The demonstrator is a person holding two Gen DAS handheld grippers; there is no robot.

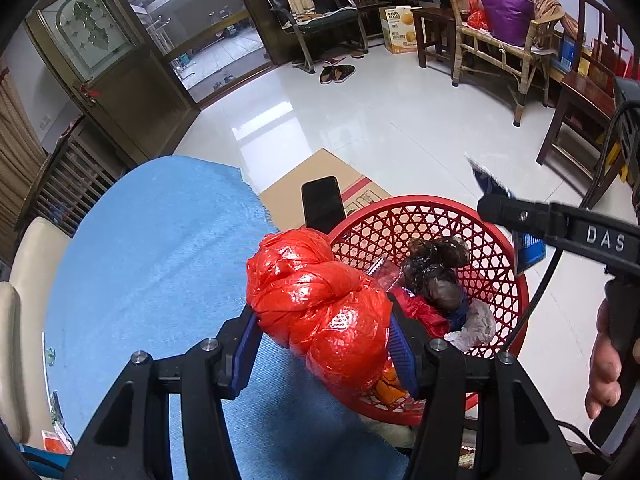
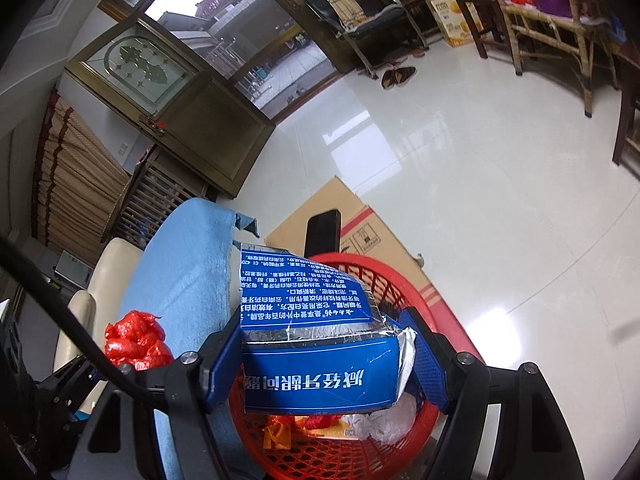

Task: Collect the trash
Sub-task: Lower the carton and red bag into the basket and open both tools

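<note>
Left wrist view has the left gripper (image 1: 326, 330) clamped about halfway on a crumpled red plastic bag (image 1: 320, 304), blue pads pressing it from both sides, and the bundle hangs right at the nine o'clock rim of the red mesh basket (image 1: 516, 280), partly over the blue cloth (image 1: 160, 248) on the table. Inside the basket there's already a dark plastic wad (image 1: 434, 270), a grey-white scrap and a bit of red wrapper, so the collecting is well along. Over at two o'clock the right gripper (image 1: 496, 204) comes in above the far rim, a hand (image 1: 608, 364) on its handle at four o'clock. Right wrist view shows that right gripper (image 2: 326, 354) spread fairly wide, pinching a crushed blue carton (image 2: 320, 360) with white printing, held over the basket (image 2: 452, 328) mouth with orange and white scraps visible beneath. This looks like the drop-off step for both hands. The carton seems already above the opening, so it likely just needs the jaws eased apart. The red bag wants a nudge toward three o'clock first, otherwise it may catch the rim and slide onto the cloth. A phone (image 1: 322, 202) stands at twelve o'clock behind the basket; best keep clear of it.
</note>
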